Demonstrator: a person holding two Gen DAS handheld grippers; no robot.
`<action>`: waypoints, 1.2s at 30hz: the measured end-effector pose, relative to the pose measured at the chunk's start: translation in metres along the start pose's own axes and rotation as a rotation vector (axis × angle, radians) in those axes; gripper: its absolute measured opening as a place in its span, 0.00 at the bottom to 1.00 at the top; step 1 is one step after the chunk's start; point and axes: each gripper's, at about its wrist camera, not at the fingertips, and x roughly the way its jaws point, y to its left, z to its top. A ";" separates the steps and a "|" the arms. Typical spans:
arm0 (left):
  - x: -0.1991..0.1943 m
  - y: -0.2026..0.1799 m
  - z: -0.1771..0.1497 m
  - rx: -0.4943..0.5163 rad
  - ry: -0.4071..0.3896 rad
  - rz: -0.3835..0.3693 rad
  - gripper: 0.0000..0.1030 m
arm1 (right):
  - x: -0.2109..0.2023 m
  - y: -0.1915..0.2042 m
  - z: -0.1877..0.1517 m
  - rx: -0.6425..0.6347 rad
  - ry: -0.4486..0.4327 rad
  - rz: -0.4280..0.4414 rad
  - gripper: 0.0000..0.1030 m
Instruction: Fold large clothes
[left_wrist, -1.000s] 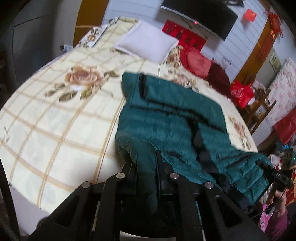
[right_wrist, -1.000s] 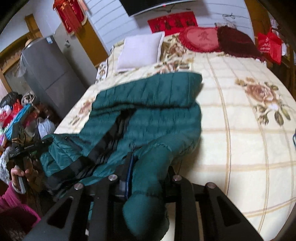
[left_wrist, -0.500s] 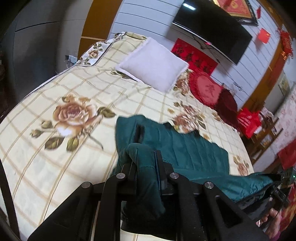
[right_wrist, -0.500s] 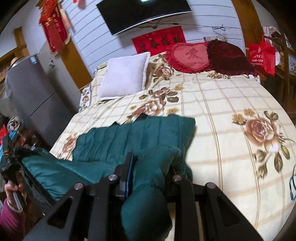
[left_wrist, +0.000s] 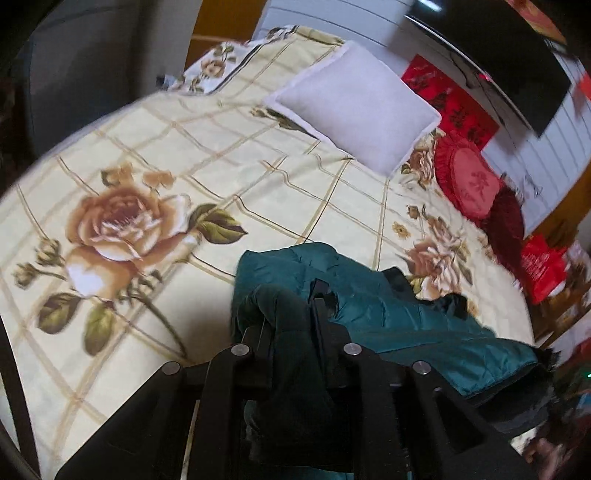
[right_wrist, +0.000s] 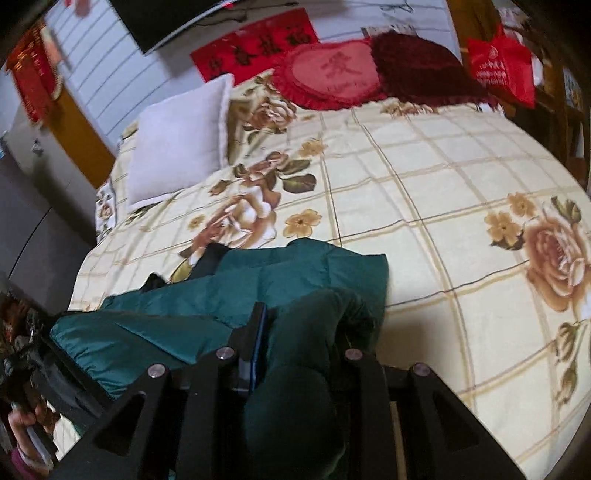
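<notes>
Left wrist view: the left gripper (left_wrist: 291, 325) sits at six o'clock, its fingers clamped tight on a bunched edge of a dark green quilted puffer jacket (left_wrist: 388, 314). The jacket spreads from the fingers toward four o'clock across a bed (left_wrist: 258, 177) covered in a cream checked sheet with rose prints. A white pillow (left_wrist: 354, 110) lies at one o'clock, and a red heart-shaped cushion (left_wrist: 469, 181) at two o'clock.

Right wrist view: the right gripper (right_wrist: 299, 332) is also at six o'clock, fingers narrow and pinching a thick roll of the same jacket, which trails toward eight o'clock. At the lower left edge the person's other hand (right_wrist: 26, 424) shows, blurred.

Likely risks: the padded fabric is slippery and bulky, so a fold could slide out of either grip. If the two hands travel unevenly, the folded edge may land crooked, and part of the jacket near the bed's edge could slip off.
</notes>
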 end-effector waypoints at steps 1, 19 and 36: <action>0.003 0.004 0.000 -0.017 0.004 -0.023 0.02 | 0.007 -0.001 -0.001 0.006 0.003 -0.009 0.23; -0.082 0.020 0.022 -0.042 -0.124 -0.101 0.29 | -0.035 -0.008 0.008 0.073 -0.179 0.133 0.86; -0.091 -0.028 -0.009 0.085 -0.184 -0.113 0.29 | -0.039 0.077 -0.021 -0.304 -0.143 0.117 0.86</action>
